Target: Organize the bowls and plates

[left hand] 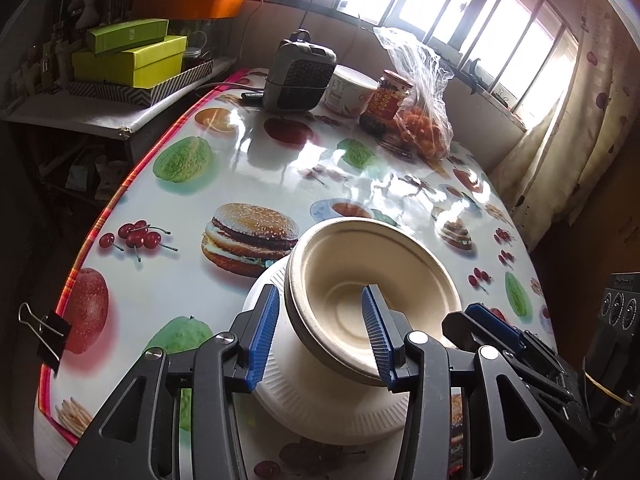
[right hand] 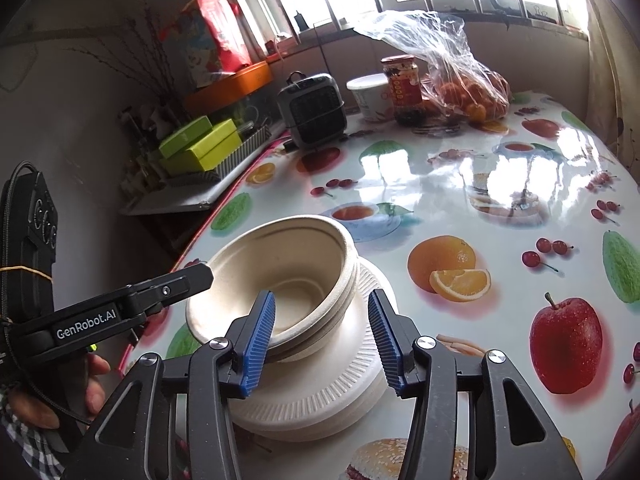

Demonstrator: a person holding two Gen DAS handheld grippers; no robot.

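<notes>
Fruit-print table (left hand: pixel 168 208) bears plates (left hand: pixel 320 400), heater (left hand: pixel 300 76), jar (left hand: pixel 386 104).

The beige moulded-pulp bowls (left hand: pixel 360 280) are looking matt and faintly fibrous, sitting on white ribbed paper plates (right hand: pixel 320 392) with a dull finish. The table's fruit-printed plastic cover (left hand: pixel 280 160) is gleaming glossy and smooth, while the tongs' blue ribbed pads (right hand: pixel 260 340) are showing matt beside black plastic arms and shiny metal rivets.

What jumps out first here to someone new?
The stack of beige bowls on white paper plates, near the table's front edge, with both grippers' blue pads straddling the bowl rim without pressing it. Next, the glossy fruit-and-burger tablecloth. At the far end, against the bright window, stand a grey heater and a bag of oranges.
</notes>
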